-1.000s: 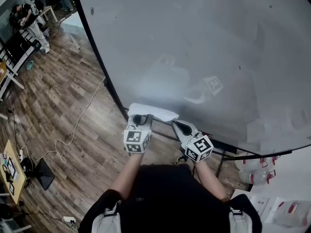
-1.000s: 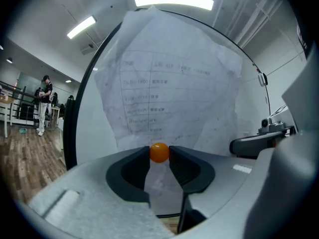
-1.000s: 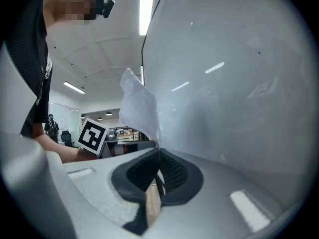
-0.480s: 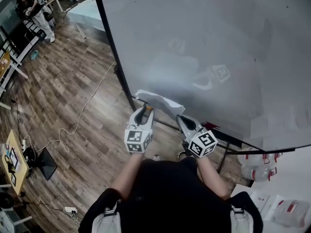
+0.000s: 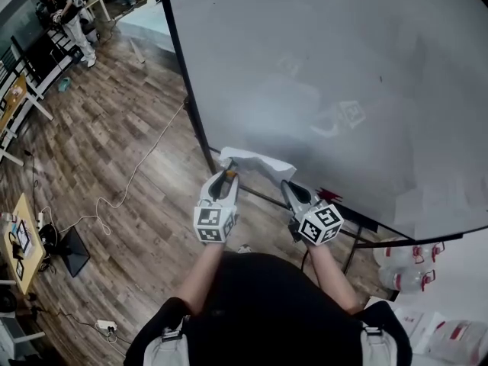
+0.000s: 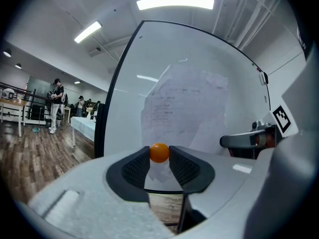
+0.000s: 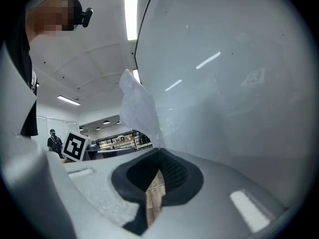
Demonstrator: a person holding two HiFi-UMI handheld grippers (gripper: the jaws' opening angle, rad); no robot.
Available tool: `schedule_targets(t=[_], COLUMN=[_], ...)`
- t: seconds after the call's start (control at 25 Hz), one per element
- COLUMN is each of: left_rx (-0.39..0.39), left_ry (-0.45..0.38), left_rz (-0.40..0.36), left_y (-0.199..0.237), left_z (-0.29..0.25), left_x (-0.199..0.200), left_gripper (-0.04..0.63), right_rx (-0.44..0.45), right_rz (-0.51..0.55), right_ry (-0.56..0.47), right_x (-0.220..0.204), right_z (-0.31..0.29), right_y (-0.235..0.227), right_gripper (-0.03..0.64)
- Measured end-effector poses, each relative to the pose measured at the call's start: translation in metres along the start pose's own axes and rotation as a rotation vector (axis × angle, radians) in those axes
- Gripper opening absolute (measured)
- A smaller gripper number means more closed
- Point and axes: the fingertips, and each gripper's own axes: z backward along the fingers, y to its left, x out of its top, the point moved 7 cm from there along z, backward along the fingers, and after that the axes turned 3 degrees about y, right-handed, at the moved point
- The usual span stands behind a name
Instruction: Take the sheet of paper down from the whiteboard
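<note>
A white sheet of paper (image 5: 256,162) hangs low in front of the big whiteboard (image 5: 343,75). In the right gripper view the sheet (image 7: 139,108) rises from the jaw tips and curls away from the board. My right gripper (image 5: 290,192) is shut on its lower corner. My left gripper (image 5: 227,178) is at the sheet's left end, shut on a small orange ball (image 6: 159,152) between its pads. In the left gripper view the sheet (image 6: 184,108) with faint print fills the space ahead, and the right gripper (image 6: 247,141) shows at the right.
The whiteboard's black frame (image 5: 195,117) runs down to the wooden floor (image 5: 114,128), where a white cable (image 5: 128,183) trails. People (image 5: 72,10) stand by tables at the far left. Water bottles (image 5: 408,264) sit at the lower right, a small desk (image 5: 21,239) at the left.
Both grippers and the sheet have shifted rightward along the board's lower edge. The left gripper's tip now shows the orange ball beside the sheet instead of lying over the sheet's lower edge.
</note>
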Motion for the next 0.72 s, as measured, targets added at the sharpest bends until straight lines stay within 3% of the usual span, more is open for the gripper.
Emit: schedule_targets(t=[0.72], left_rx=[0.029], left_ry=[0.047], left_rz=[-0.029], left_y=[-0.116], left_z=[0.092], left_x=[-0.027], left_gripper=[0.133], right_rx=[-0.032], right_rz=[0.081], right_ry=[0.055], right_x=[-0.034], right_z=[0.143], right_y=[0.005], right_gripper=[0.003])
